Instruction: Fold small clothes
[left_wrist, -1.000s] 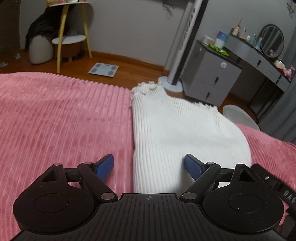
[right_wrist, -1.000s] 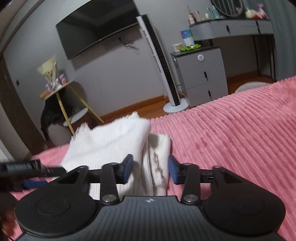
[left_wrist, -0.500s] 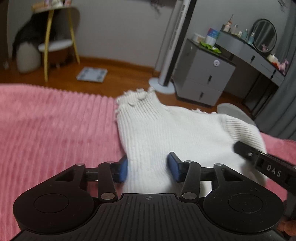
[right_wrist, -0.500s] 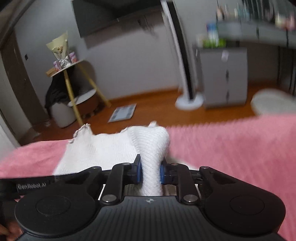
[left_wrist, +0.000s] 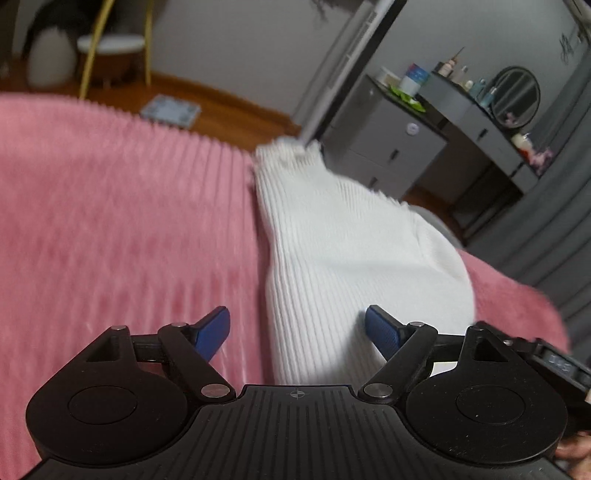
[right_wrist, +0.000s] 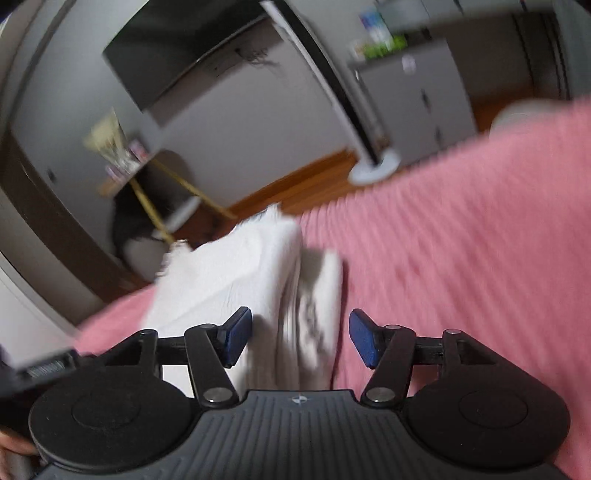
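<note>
1. White ribbed knit top (left_wrist: 347, 266) lies folded lengthwise on the pink ribbed bedspread (left_wrist: 122, 229), running from 6 o'clock up to 12 o'clock in the left wrist view; frilled edge at the far end.
2. Left gripper (left_wrist: 297, 330): jaws have just been opening and stand wide apart. The knit's near edge sits between them; the left pad is over bare bedspread, while the right pad lies over the cloth, contact unclear.
3. Right gripper (right_wrist: 300, 339): jaws have just been opening, now apart, pads clear of the cloth. The thick folded edge of the top (right_wrist: 258, 280) lies between them, stacked layers visible.
4. Right wrist view is heavily blurred.
5. The other gripper's body shows at 4 o'clock in the left view and at 8 o'clock in the right.
6. Background, left view: tower fan (left_wrist: 354, 62) at 1 o'clock, grey drawer cabinet (left_wrist: 388, 147) beside it, bathroom scale (left_wrist: 171, 110) on the wooden floor at 11 o'clock.
</note>
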